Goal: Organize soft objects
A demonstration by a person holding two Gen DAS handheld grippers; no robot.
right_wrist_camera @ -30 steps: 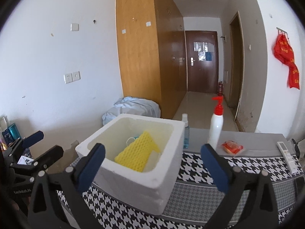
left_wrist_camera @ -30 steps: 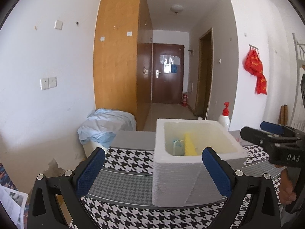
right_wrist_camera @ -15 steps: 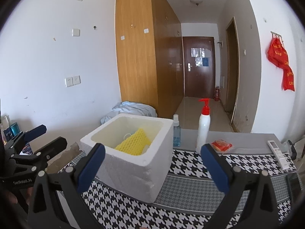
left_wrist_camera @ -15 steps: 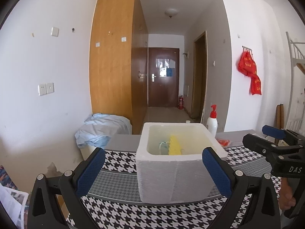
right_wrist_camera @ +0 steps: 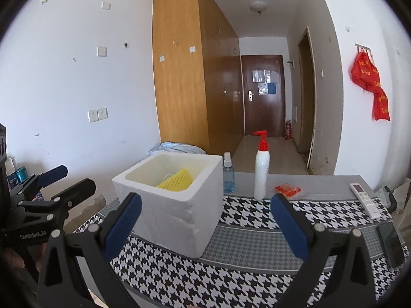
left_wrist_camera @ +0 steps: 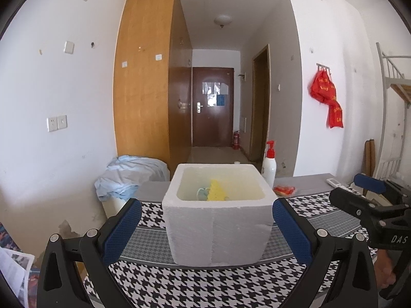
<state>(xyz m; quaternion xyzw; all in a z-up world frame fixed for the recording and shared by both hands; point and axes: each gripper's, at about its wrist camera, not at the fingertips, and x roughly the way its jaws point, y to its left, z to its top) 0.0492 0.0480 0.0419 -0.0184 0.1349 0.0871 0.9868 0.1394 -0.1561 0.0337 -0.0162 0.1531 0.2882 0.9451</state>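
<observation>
Two grippers are held wide apart and empty above the houndstooth cloth [left_wrist_camera: 205,282]: the left gripper [left_wrist_camera: 205,228] is faced squarely at the foam box [left_wrist_camera: 218,228], where a yellow sponge [left_wrist_camera: 215,192] is seen, and the right gripper [right_wrist_camera: 205,225] is set beside it.

The white foam box [left_wrist_camera: 217,220] sits mid-worktop [left_wrist_camera: 179,287], holding a yellow sponge [left_wrist_camera: 216,191]; left gripper [left_wrist_camera: 205,233] jaws spread wide, empty.

White-walled room opening onto a hallway.
You face a tall wooden wardrobe [left_wrist_camera: 146,77] on the left, a dark brown door [left_wrist_camera: 212,106] at the corridor's end, a ceiling lamp [left_wrist_camera: 223,20] above, and red bags [left_wrist_camera: 326,95] hanging on the right wall.
</observation>
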